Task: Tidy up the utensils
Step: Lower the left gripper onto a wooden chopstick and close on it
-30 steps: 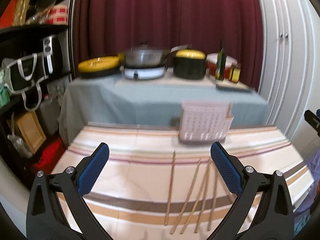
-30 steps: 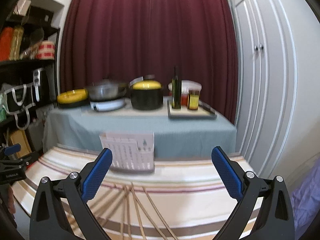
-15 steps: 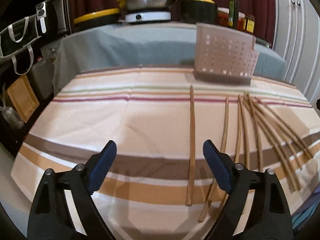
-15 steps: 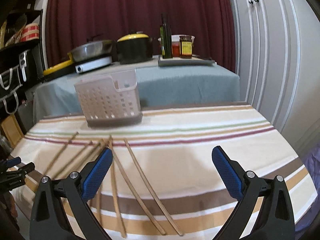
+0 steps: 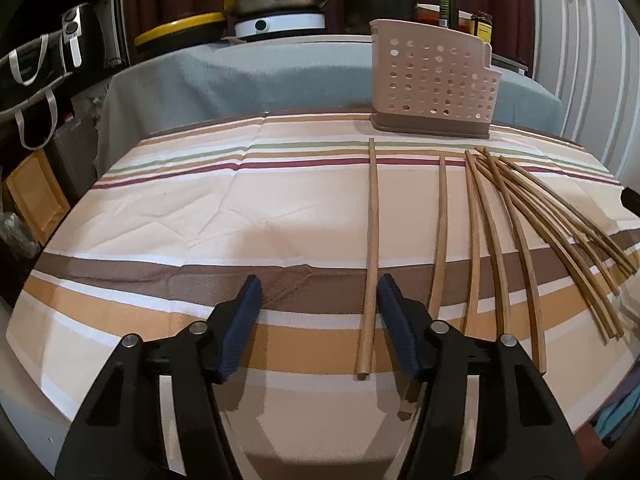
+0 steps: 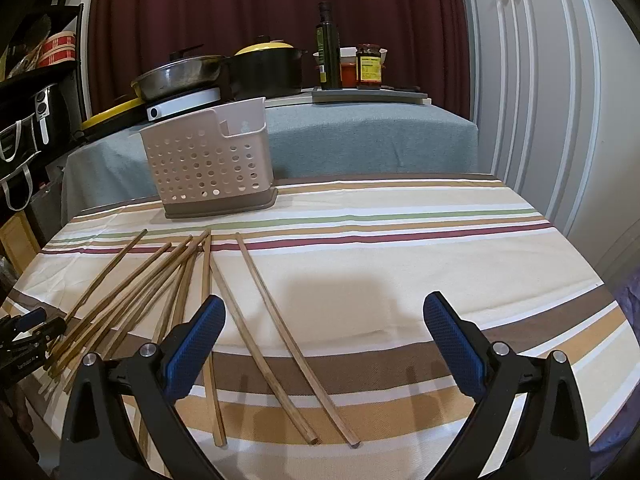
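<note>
Several long wooden chopsticks lie fanned out on the striped tablecloth; the same chopsticks appear in the right wrist view. A beige perforated utensil holder stands upright behind them at the table's far edge, also seen as the holder. My left gripper is open and low over the cloth. The leftmost chopstick runs between its fingers, close to the right pad. My right gripper is wide open, with two chopsticks lying between its fingers.
Behind the holder, a grey-covered table carries a pan, a black pot with a yellow lid, a bottle and jars. Dark shelves stand at the left and white cabinet doors at the right. The left gripper shows at that view's left edge.
Both grippers have dropped and moved in over the table. The left jaws have narrowed and now straddle the leftmost chopstick. The right jaws stay wide open.
</note>
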Motion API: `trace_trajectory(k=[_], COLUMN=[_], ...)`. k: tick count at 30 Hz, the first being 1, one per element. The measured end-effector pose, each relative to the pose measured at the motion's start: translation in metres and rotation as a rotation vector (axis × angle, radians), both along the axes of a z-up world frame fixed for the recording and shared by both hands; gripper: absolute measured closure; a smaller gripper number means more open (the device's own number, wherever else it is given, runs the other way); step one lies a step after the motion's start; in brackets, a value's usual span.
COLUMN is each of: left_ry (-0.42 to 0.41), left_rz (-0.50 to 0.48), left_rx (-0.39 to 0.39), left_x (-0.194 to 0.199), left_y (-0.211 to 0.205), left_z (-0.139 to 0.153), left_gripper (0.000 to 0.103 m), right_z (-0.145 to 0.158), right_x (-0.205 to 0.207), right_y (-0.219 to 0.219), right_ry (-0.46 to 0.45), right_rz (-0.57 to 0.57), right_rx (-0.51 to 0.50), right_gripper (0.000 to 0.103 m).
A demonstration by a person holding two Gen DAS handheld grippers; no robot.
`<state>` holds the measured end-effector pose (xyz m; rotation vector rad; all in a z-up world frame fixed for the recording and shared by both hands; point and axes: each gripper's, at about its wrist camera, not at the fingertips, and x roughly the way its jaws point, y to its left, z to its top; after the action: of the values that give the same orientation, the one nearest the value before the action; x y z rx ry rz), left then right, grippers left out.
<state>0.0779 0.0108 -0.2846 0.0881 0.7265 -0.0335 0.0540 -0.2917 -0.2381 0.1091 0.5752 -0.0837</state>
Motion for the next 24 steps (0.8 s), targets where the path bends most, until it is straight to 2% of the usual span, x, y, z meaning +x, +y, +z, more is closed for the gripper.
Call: trace_trajectory(k=[8,12,14,16,17,22,23,24], left_ry=[-0.047,-0.061,-0.056,-0.055,-0.053,-0.044,-0.044,-0.045], left_rz=[-0.061,-0.070,-0.089,-0.090,-0.092,-0.098,-0.098,-0.096], left_rx=[0.050,0.068,0.057,0.062,0.062,0.025,0.027,0.027], left_x=[-0.014,-0.016,-0.016,-0.016,-0.017,-0.017,-0.017,-0.017], left_y=[-0.014,-0.017,-0.018,-0.019,-0.019,-0.014,-0.014,-0.014], left_z=[-0.004,-0.005,-0.005,-0.006,-0.006,-0.006,-0.007,-0.007], left_gripper=[0.071,0.077,0.088,0.090,0.095,0.096,0.096,0.096], right_z=[-0.003,-0.004,-0.005,-0.006,-0.006,-0.008,-0.009,-0.010], right_x=[-0.004,-0.007,-0.009,-0.012,-0.013,-0.021,-0.023,-0.024], right_y=[0.001,0.001,0.001,0.003,0.003,0.008,0.010,0.012], right_ry=[-0.006,-0.010,-0.012,-0.014,-0.015,-0.031,-0.035,-0.036], right_rz=[0.011,0.017,0.023,0.029,0.034,0.076,0.090,0.103], right_rx=[0.003,-0.004,-0.007,-0.012,-0.014,-0.023,-0.026,-0.031], right_gripper=[0.007,0.007,0.007,0.007,0.007,0.009,0.012,0.020])
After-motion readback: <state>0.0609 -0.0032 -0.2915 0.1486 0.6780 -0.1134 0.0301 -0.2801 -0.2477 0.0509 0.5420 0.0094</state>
